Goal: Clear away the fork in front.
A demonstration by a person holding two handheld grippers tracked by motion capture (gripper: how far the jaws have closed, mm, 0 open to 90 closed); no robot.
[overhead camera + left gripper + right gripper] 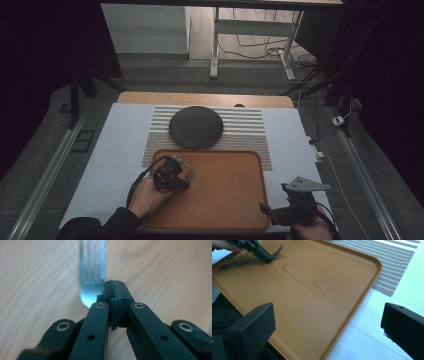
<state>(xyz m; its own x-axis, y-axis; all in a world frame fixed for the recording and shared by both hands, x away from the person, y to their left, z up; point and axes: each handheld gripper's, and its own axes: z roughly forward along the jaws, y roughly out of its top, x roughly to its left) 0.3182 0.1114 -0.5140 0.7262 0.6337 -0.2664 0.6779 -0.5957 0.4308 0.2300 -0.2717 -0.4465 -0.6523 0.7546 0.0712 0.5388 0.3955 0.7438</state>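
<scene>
A fork (92, 272) is being clamped at its neck by the closed left gripper (114, 287) over the wooden tray (235, 200), likely for placing there; the right gripper (327, 322) is being held wide apart, idle.

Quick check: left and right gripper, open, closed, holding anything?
Left gripper: closed on the fork, over the wooden tray.
Right gripper: open, holding nothing, at the tray's near right corner.

The fork (92, 277) is shiny, smooth metal. The tray (317, 297) has a smooth, satin wood-grain surface. The placemat (250, 131) looks like coarse striped weave, and the round dark plate (195, 126) on it is matt. The left gripper (115, 290) is matt black plastic with metal rivets.
</scene>
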